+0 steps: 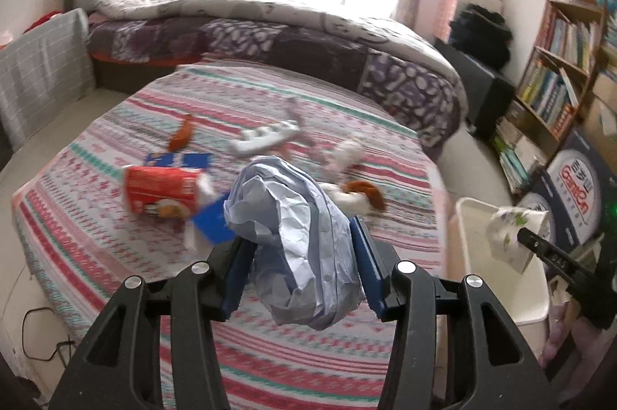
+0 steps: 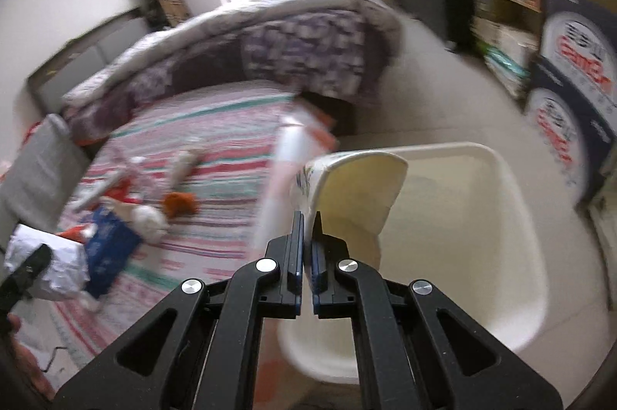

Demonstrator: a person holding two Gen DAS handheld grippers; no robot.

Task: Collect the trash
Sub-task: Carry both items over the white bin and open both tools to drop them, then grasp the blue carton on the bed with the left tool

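Bedroom clutter fills both views: a bed [image 1: 239, 240] with a striped sheet, a rumpled quilt [image 1: 308, 21] at its far end, a bookshelf [image 1: 559, 63] against the wall and stacked printed boxes [image 2: 570, 71] on the floor, their lettering too smeared to read. Left tongs [image 1: 297, 248] pinch a crumpled pale-blue paper wad [image 1: 293, 240], held above the sheet; its lower end hangs below the pads. Right tongs [image 2: 307, 229] are pressed together on the rim of a flattened paper cup [image 2: 358, 190], over the cream bin [image 2: 482, 256] beside the bed. That bin's near edge is cut off behind the tongs. On the sheet lie a red snack carton [image 1: 162, 190], a blue packet [image 1: 212, 221], a white strip [image 1: 266, 138] and orange scraps [image 1: 181, 136], all blurred and hard to identify.
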